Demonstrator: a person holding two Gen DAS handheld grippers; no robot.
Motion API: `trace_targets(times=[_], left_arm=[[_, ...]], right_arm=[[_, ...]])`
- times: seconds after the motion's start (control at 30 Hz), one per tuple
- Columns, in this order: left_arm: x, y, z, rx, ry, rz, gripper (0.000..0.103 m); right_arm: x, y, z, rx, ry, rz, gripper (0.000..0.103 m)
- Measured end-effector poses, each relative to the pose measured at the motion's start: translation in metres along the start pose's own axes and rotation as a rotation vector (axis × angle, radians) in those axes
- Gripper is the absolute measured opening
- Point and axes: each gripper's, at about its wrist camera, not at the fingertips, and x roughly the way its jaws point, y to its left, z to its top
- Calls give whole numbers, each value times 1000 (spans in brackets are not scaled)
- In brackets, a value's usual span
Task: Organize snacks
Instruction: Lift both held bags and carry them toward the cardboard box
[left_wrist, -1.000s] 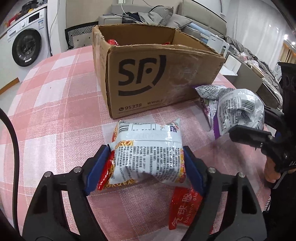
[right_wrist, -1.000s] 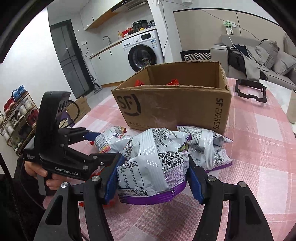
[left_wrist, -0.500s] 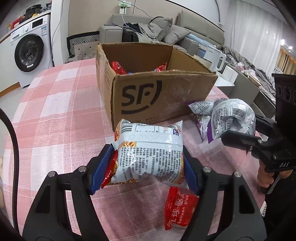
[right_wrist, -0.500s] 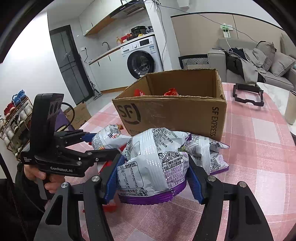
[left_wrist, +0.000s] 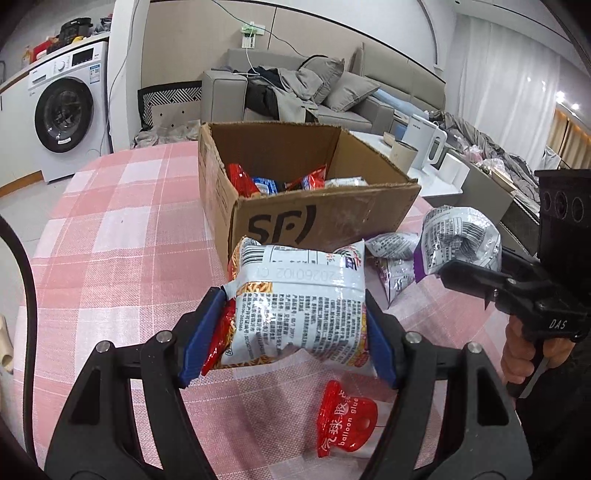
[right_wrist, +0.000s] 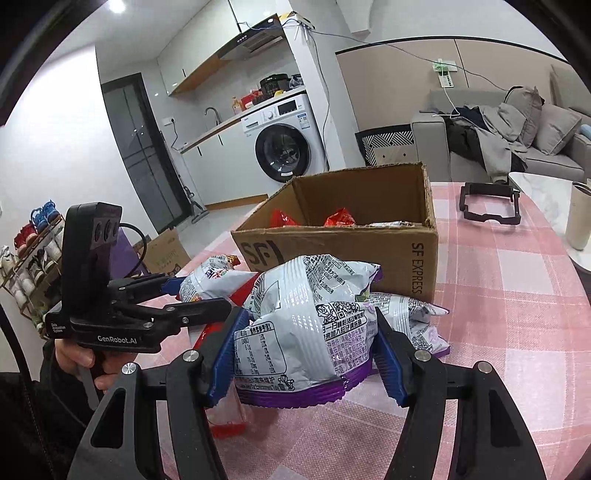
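My left gripper (left_wrist: 293, 317) is shut on a white and orange noodle snack packet (left_wrist: 299, 295), held up off the table in front of the open cardboard box (left_wrist: 325, 218). Red and blue snack packs lie inside the box. My right gripper (right_wrist: 308, 332) is shut on a silver and purple snack bag (right_wrist: 314, 314), also in front of the box (right_wrist: 351, 247), to the right of the left gripper (right_wrist: 184, 295). A second silver and purple bag (right_wrist: 417, 321) lies on the cloth beside the box. A red balloon-glue pack (left_wrist: 345, 424) lies under the left gripper.
The round table has a pink checked cloth (left_wrist: 110, 240). A black frame (right_wrist: 489, 206) lies behind the box, and a pale cup (right_wrist: 578, 218) stands at the far right. A person's hand holds each gripper handle. A washing machine and a sofa stand beyond the table.
The left gripper has risen with the noodle packet, so the snacks inside the box now show. The right gripper has tilted up slightly with its bag and stayed in place.
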Motion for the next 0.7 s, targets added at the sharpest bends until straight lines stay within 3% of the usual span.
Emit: trace_targets(times=[0.7], left_arm=[[-38, -6, 11, -31, -109, 16, 70]], right_arm=[[-23, -10, 6, 62, -81, -41, 66]])
